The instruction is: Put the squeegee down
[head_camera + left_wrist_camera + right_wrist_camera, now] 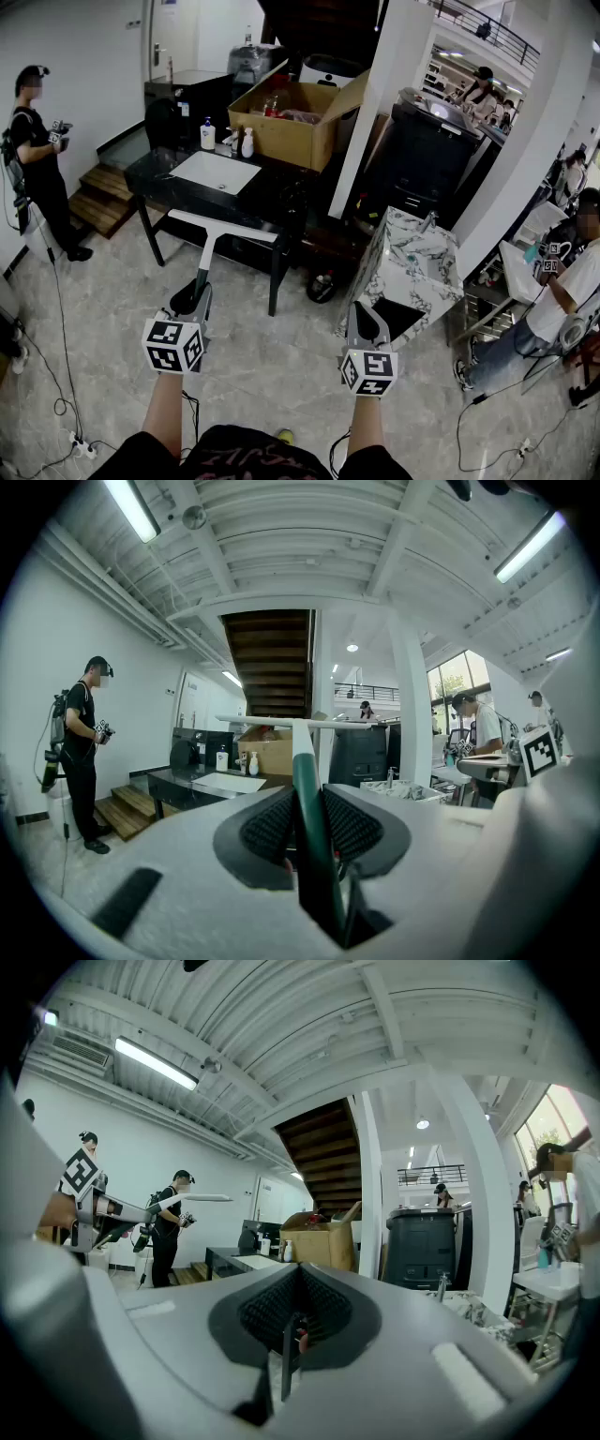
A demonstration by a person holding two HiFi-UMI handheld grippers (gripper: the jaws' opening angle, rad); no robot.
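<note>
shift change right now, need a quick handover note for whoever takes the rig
Left claw: shut on the handle of the squeegee, which is held in the air with its blade out front.
Right claw: shut, empty.
Done: nothing; the squeegee is not yet set down.
Left: lower it onto a surface, perhaps the black table ahead, then open the left claw.

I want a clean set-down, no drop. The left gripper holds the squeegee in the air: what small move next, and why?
Probably carry the squeegee forward toward the black table, jaws closed. The left gripper clamps its green handle, and it hangs over the floor, short of the table.
</note>
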